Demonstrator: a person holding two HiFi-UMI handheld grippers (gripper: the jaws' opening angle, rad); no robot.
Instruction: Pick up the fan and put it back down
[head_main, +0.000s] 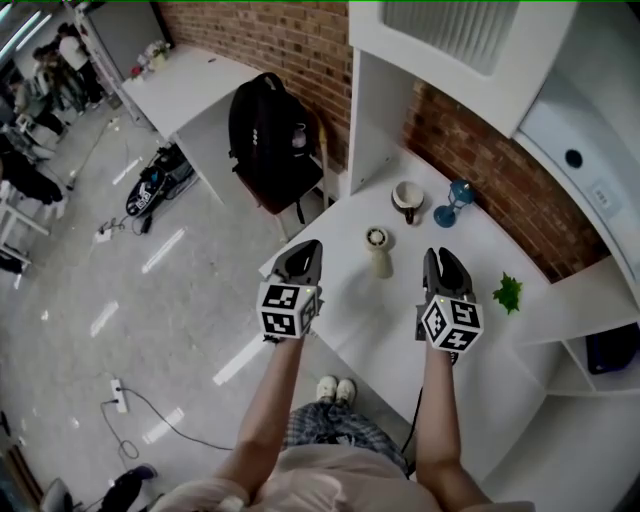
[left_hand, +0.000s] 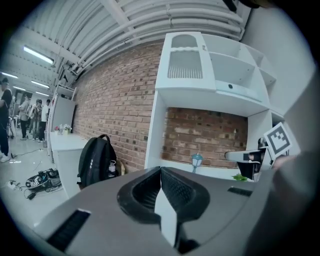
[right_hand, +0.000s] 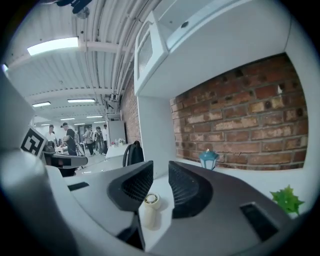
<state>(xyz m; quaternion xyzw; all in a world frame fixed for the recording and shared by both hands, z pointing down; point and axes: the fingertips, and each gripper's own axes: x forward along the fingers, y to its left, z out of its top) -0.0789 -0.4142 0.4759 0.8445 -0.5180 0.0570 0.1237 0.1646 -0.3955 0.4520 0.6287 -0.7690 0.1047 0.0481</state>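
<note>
Fan (head_main: 378, 250) stands upright and untouched on the white surface (head_main: 360, 325), seemingly already set back down. Left gripper (head_main: 304, 248) hovers with jaws together. Right gripper (head_main: 441, 256) holds nothing, its jaws narrowly apart and framing the fan beyond.

Fan (right_hand: 149, 214) base hidden behind right gripper (right_hand: 161, 175) body; people (left_hand: 29, 114) far left of left gripper (left_hand: 161, 170) too small to tell.

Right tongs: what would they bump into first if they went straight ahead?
Probably the little cream fan, standing right in the gap ahead of the right tongs; how far away is unclear.
</note>
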